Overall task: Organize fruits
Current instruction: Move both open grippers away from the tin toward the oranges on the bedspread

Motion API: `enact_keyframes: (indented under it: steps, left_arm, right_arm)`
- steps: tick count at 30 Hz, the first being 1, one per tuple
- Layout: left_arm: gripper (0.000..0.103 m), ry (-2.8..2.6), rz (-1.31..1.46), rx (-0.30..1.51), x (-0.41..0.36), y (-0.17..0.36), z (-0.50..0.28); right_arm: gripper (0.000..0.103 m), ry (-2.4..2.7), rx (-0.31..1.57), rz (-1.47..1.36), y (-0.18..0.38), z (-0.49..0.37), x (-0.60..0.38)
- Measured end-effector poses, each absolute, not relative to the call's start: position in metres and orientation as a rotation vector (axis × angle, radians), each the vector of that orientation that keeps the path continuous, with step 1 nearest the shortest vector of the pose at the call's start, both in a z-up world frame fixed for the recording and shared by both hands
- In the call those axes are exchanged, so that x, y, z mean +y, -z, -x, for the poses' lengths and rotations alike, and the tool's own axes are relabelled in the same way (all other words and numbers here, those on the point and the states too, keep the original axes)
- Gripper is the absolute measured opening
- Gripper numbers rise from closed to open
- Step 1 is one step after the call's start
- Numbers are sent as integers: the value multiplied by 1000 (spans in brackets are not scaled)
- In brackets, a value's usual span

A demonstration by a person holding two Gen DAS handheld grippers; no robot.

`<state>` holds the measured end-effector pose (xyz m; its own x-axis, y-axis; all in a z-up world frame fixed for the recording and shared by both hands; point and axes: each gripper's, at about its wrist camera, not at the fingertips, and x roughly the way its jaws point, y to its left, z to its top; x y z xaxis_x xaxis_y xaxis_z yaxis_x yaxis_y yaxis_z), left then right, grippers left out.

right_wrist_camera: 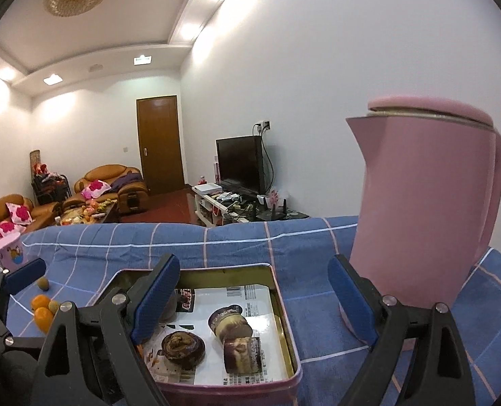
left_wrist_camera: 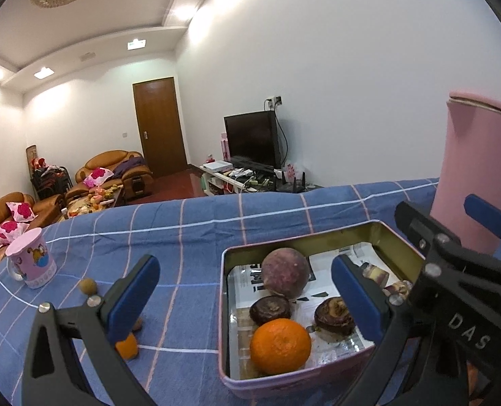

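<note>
gathering the loose fruit comes next, i judge. the pink tin [left_wrist_camera: 399, 237], lower centre-right of the left wrist view, already holds a round purplish fruit [left_wrist_camera: 285, 273], an orange [left_wrist_camera: 280, 345] and dark pastries [left_wrist_camera: 334, 316] on printed paper. two oranges [right_wrist_camera: 41, 311] and small brown fruits [right_wrist_camera: 43, 283] sit on the blue checked cloth [left_wrist_camera: 196, 237], lower left in the right wrist view, well apart from the tin. the left gripper [left_wrist_camera: 247, 299] stands with jaws apart and empty; the right gripper [right_wrist_camera: 254, 301] too. best to straddle one orange squarely, close gently so it doesn't roll, and avoid the pink kettle [right_wrist_camera: 419, 209] and the mug [left_wrist_camera: 30, 260].
</note>
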<state>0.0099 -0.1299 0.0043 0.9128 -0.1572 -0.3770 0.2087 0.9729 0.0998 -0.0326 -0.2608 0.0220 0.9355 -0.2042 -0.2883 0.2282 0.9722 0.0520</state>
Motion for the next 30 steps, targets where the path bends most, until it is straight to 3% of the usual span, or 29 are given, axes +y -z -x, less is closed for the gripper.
enact_keyframes:
  steps: [30]
  left_arm:
    - [103, 204, -89, 434, -73, 0, 13]
  right_arm:
    - [91, 216, 338, -160, -19, 60, -215]
